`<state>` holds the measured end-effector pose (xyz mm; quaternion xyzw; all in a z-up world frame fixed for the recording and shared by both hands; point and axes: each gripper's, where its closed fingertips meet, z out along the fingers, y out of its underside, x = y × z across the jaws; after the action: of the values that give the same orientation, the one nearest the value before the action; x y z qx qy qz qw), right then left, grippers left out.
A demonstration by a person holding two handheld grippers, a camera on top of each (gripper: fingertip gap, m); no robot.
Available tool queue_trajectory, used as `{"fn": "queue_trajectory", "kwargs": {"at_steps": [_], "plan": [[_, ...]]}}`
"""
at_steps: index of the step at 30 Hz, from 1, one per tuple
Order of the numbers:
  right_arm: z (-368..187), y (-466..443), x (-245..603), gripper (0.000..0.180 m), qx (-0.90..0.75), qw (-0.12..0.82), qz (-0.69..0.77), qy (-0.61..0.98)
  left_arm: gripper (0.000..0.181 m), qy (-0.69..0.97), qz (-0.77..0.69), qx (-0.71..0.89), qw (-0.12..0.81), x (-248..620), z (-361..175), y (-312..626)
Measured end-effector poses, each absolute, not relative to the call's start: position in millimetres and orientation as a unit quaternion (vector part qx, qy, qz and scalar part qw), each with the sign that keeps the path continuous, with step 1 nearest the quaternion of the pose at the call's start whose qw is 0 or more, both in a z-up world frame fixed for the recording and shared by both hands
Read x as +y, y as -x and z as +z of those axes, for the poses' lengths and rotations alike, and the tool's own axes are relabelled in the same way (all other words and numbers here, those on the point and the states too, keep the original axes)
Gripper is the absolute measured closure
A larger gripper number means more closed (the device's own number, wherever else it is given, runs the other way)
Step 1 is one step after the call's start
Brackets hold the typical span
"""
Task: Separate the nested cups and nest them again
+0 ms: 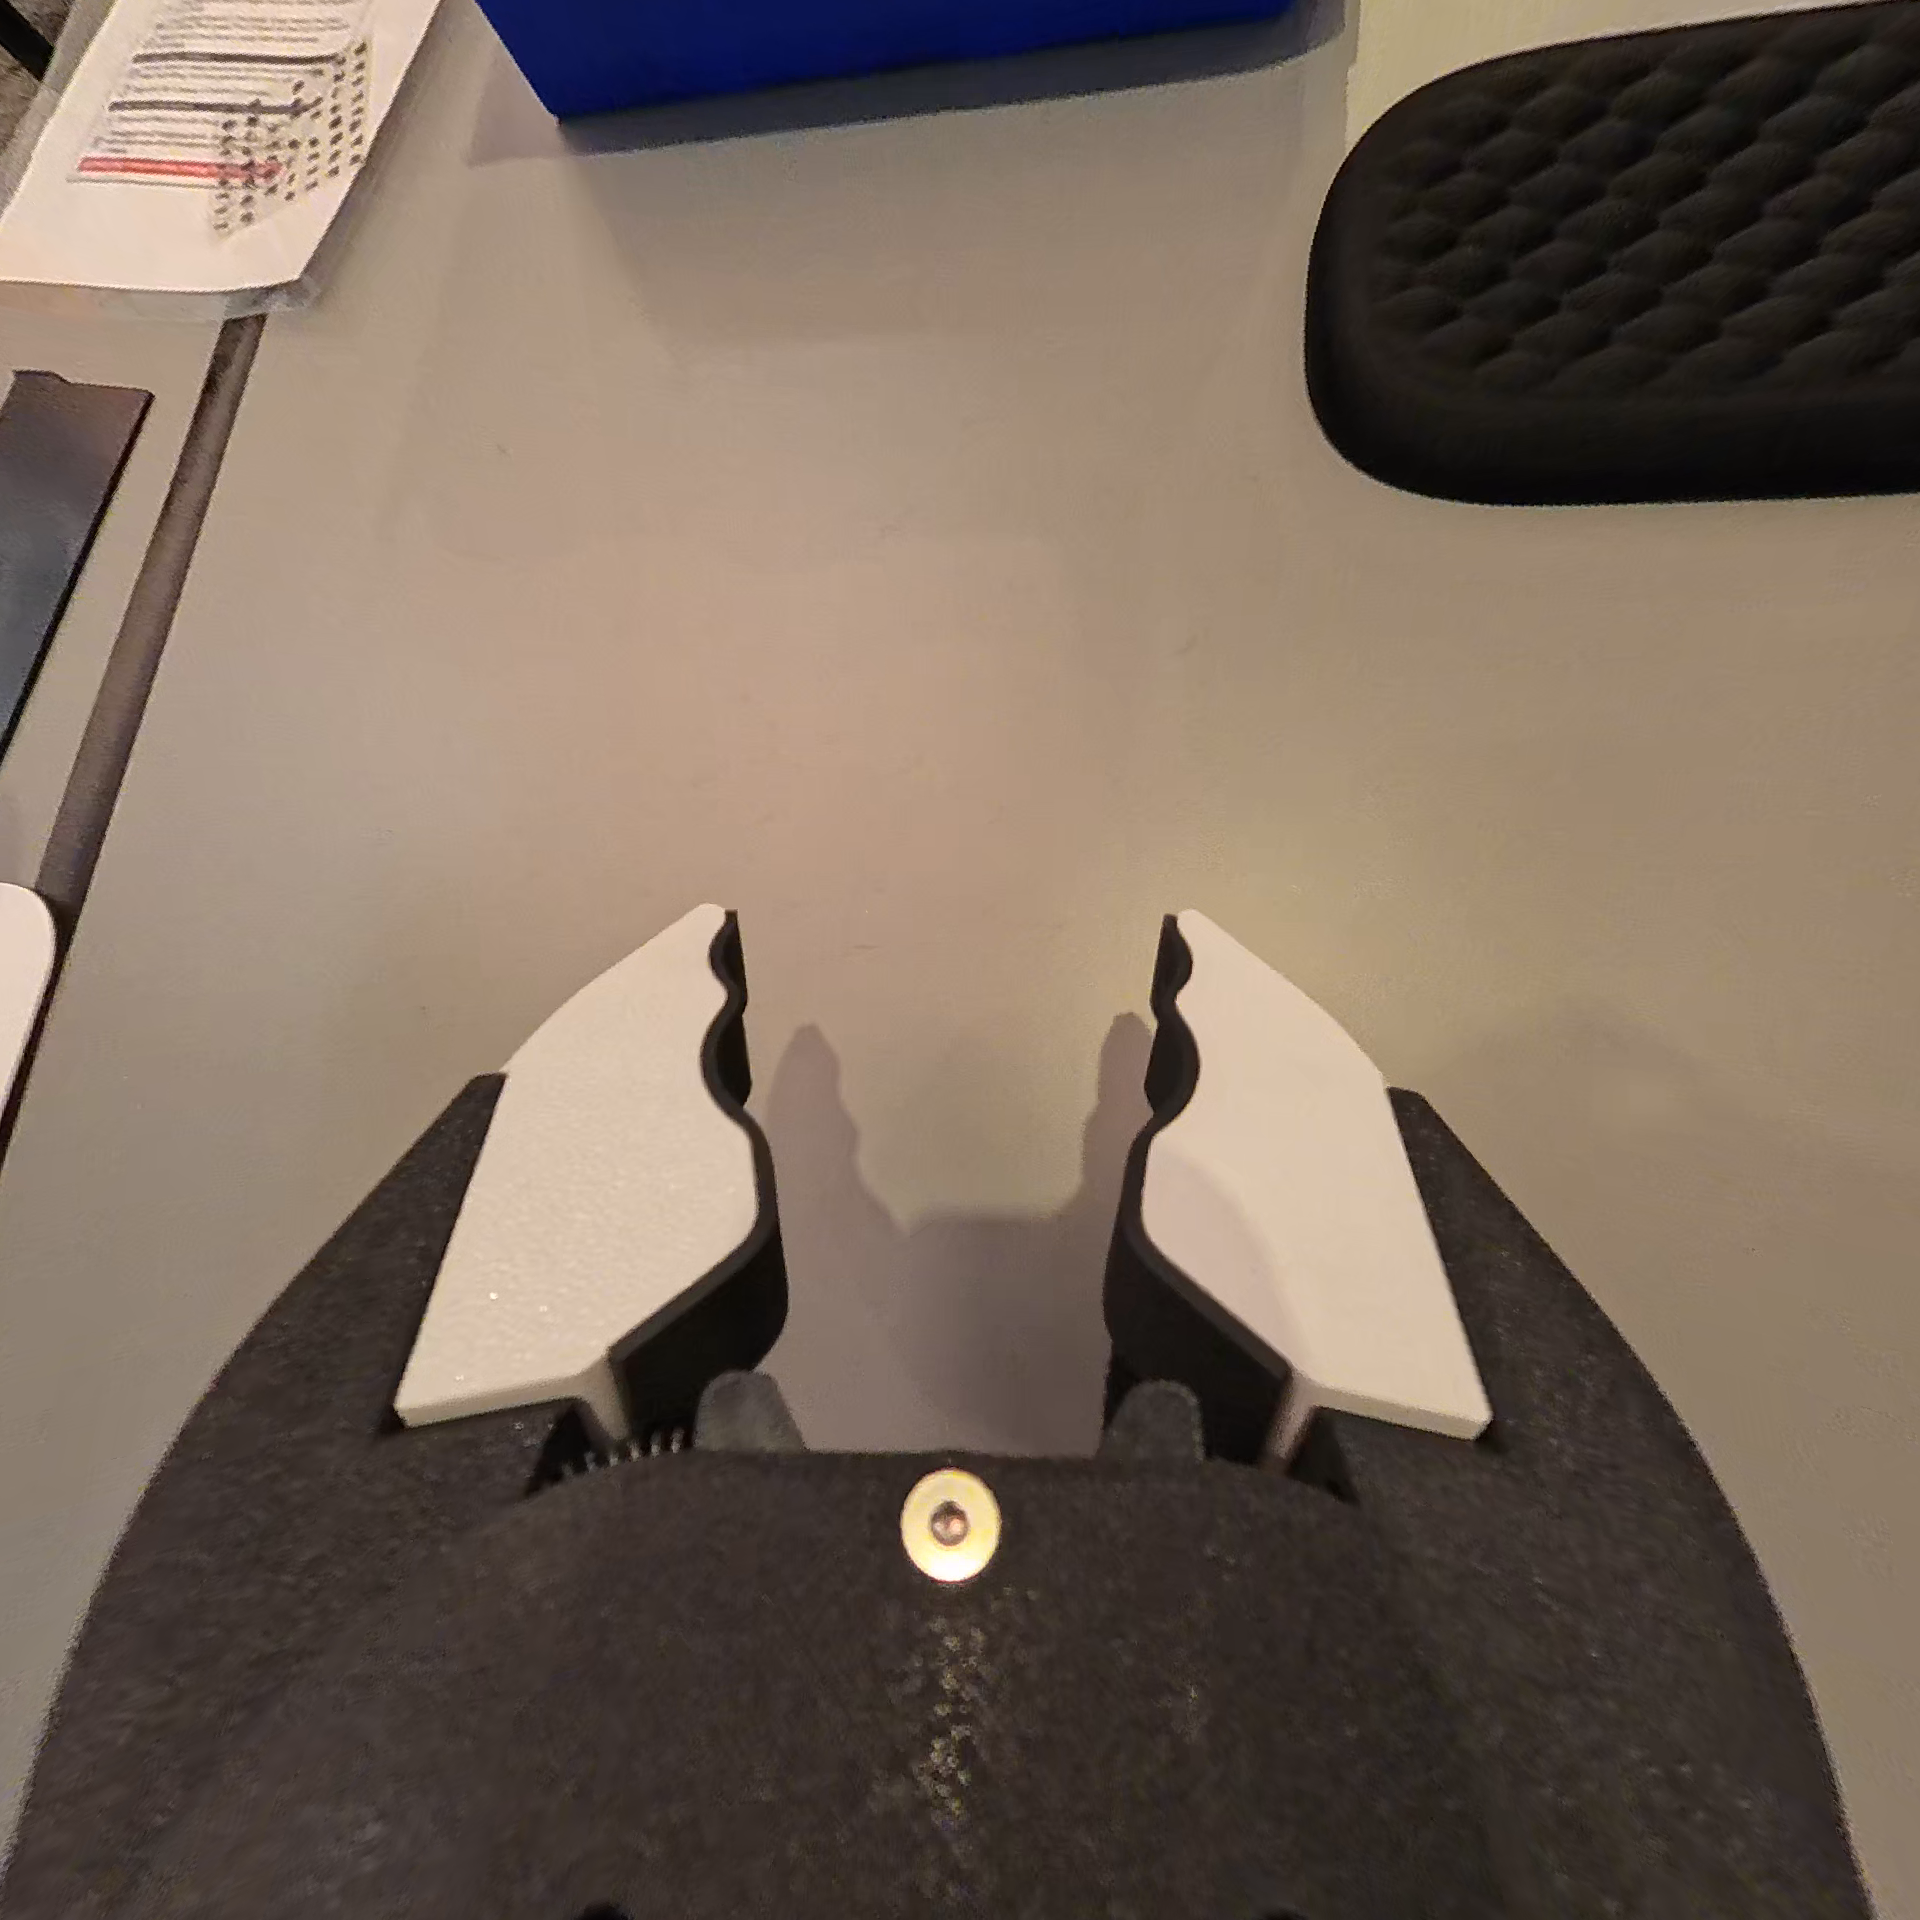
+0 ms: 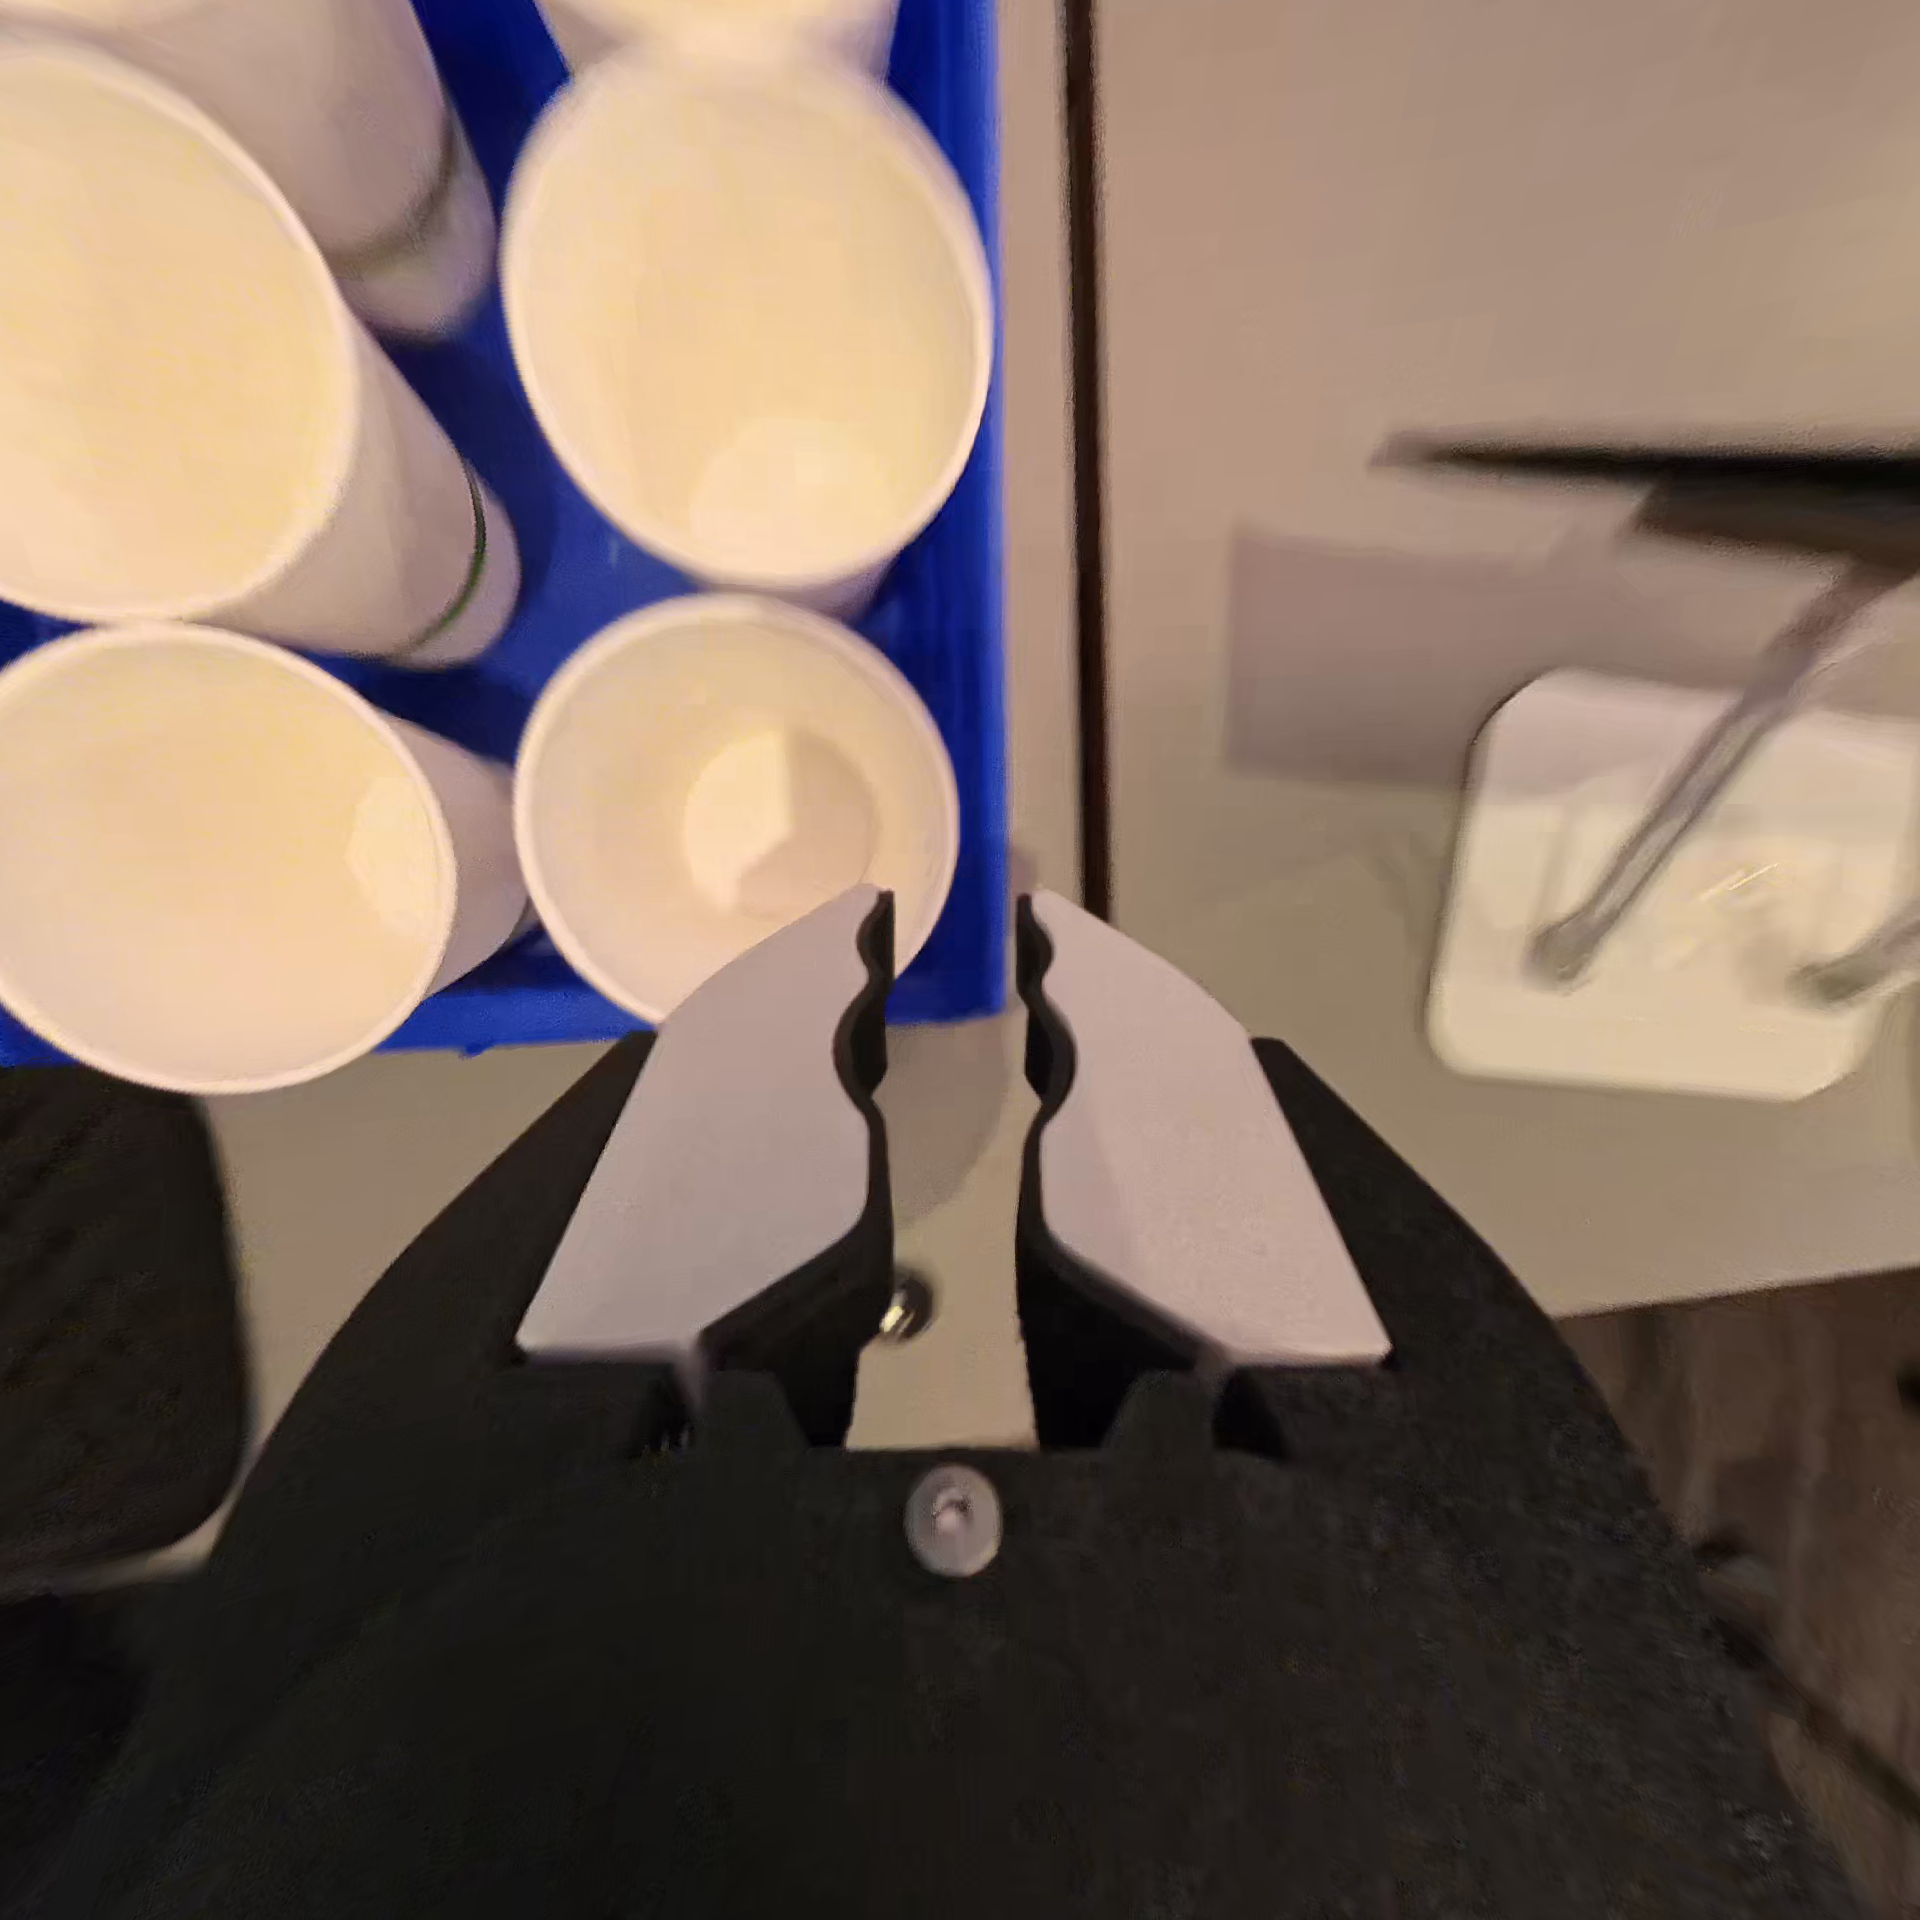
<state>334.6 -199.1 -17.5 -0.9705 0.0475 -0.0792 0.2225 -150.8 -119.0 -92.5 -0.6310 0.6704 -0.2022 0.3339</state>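
**Cups.** White paper cups [image 2: 732,821] stand mouth-up in a blue bin [image 2: 977,623], their long axes vertical, so that the right wrist view looks nearly straight down into them. The nearest cup sits just ahead and to the left of the right gripper [image 2: 954,914]; its rim passes under the tip of that claw's left finger [image 2: 748,1101]. A second cup [image 2: 743,322] stands farther ahead of it; taller cups or stacks [image 2: 208,852] lie to the left, some with a green band near the base. How many cups are nested in each cannot be told from above.

**Right gripper.** Jaws parted by a narrow gap, holding nothing. The bin's right wall lies in line with the gap. The picture is blurred, so this claw looks to be moving.

**Left gripper** [image 1: 954,920]. Jaws wide apart, empty, over bare grey table [image 1: 935,623]. Only a corner of the bin [image 1: 883,52] shows, far ahead at the top edge; no cup is visible from it.

**Judgement.** The right claw is much the nearer. To take the nearest cup it would likely need to shift left and open wider, to straddle the rim.

**Surroundings.** Black padded rest [image 1: 1642,270] ahead-right of the left claw; printed sheet [image 1: 197,135] ahead-left. White stand base with metal rods [image 2: 1662,883] to the right of the right claw.
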Motion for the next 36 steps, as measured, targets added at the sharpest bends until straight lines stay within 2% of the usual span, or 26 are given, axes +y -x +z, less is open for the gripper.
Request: {"fn": "queue_trajectory", "kwargs": {"at_steps": [3,5,9,13,22,27,30,33,36], "plan": [[32.6,-344.9,-191.7,0.156,-0.022,0.375,-0.171,0.911,0.106,0.633,-0.212,0.665,0.336,-118.7,-89.5,150.0],[29.6,-347.5,-195.0,0.157,-0.051,0.394,-0.161,0.904,0.106,0.632,-0.209,0.665,0.338,-117.9,-88.4,150.7],[-15.4,-358.9,-195.5,0.161,-0.043,0.301,-0.072,0.95,0.106,0.631,-0.212,0.664,0.342,-119.4,-81.4,151.9],[-22.9,-347.5,-170.3,0.173,-0.06,0.289,0.02,0.955,0.106,0.637,-0.201,0.656,0.351,-119.0,-67.1,155.7],[-58.7,-359.2,-135.1,0.166,-0.075,0.203,0.087,0.972,0.106,0.684,-0.145,0.601,0.387,-112.7,-23.6,207.0],[-78.0,-356.0,-132.7,0.163,-0.086,0.167,0.126,0.974,0.106,0.737,-0.094,0.538,0.397,-105.9,-18.2,273.2],[-81.1,-351.2,-130.1,0.17,-0.09,0.166,0.139,0.972,0.105,0.784,-0.053,0.474,0.397,-95.8,-17.3,325.9],[-84.6,-349.4,-131.3,0.171,-0.085,0.147,0.134,0.976,0.105,0.834,0.065,0.381,0.394,-76.9,-15.2,406.8],[-88.8,-349.8,-131.7,0.173,-0.096,0.127,0.105,0.982,0.115,0.879,0.154,0.256,0.372,-72.2,-18.1,488.9]]}}
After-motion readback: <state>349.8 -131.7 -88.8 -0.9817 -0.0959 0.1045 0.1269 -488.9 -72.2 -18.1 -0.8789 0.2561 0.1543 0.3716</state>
